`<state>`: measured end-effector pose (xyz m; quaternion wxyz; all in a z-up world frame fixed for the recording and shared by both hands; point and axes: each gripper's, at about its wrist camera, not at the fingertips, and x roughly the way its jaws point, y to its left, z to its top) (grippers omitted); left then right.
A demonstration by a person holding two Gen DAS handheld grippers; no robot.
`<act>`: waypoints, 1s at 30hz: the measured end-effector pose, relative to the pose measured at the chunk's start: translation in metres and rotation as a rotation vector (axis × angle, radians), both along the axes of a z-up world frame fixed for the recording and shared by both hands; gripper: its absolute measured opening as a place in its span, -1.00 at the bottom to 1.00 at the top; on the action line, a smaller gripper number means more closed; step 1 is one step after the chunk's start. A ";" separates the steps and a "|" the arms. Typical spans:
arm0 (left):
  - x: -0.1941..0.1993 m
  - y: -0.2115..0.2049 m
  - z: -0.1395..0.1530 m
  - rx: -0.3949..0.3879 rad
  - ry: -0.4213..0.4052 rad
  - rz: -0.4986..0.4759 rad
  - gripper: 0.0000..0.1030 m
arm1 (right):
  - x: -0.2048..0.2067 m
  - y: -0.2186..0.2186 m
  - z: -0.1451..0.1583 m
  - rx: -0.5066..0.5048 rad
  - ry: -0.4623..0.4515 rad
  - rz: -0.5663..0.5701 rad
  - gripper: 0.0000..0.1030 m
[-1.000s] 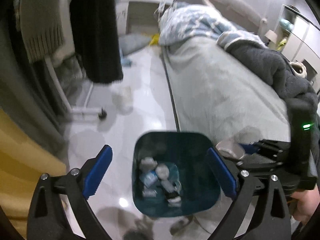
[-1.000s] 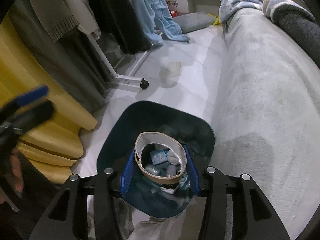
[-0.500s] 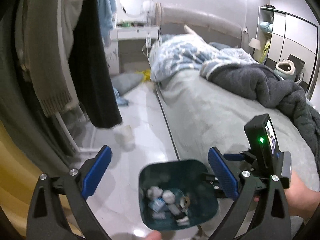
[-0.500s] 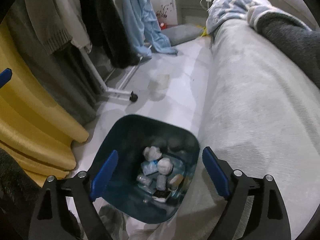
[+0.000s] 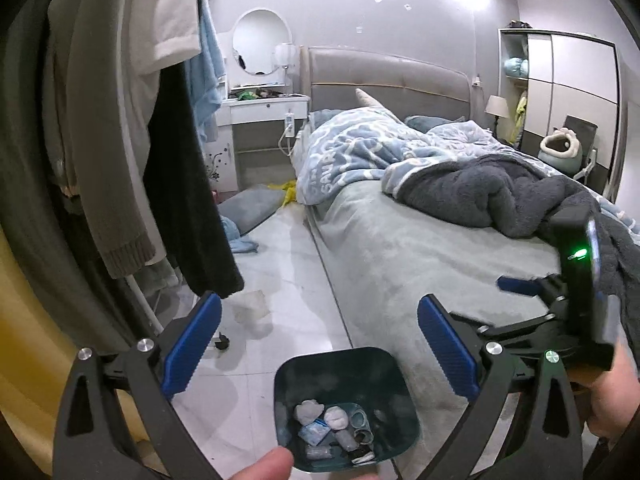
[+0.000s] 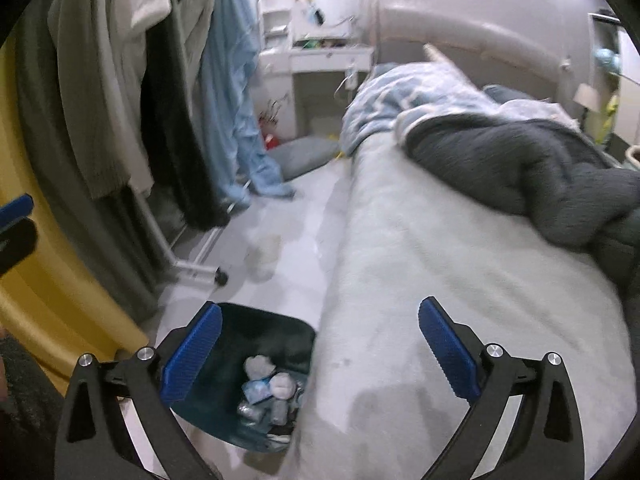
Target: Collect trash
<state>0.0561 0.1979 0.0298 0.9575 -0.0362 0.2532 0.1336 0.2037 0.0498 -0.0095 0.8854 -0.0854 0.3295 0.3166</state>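
Observation:
A dark teal trash bin (image 5: 288, 376) stands on the floor beside the bed, with several crumpled tissues, wrappers and a tape ring (image 5: 332, 428) inside. It also shows in the right wrist view (image 6: 280, 332), low and left. My left gripper (image 5: 318, 344) is open and empty, raised above the bin. My right gripper (image 6: 320, 344) is open and empty, over the bed's edge, and shows in the left wrist view (image 5: 520, 286) at the right.
A bed (image 5: 400, 248) with grey and blue blankets fills the right. A clothes rack (image 5: 132, 152) with hanging garments and a yellow curtain (image 6: 48, 280) stand left. A pale smear (image 5: 250, 308) marks the white floor. A pillow (image 5: 248, 208) lies near the vanity.
My right gripper opened and dropped the tape ring into the bin. Both grippers have since lifted up and tilted toward the room.

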 end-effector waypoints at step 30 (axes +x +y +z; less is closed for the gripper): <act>-0.030 -0.100 -0.028 0.024 0.002 -0.136 0.94 | -0.137 -0.187 0.006 0.073 -0.145 -0.343 0.93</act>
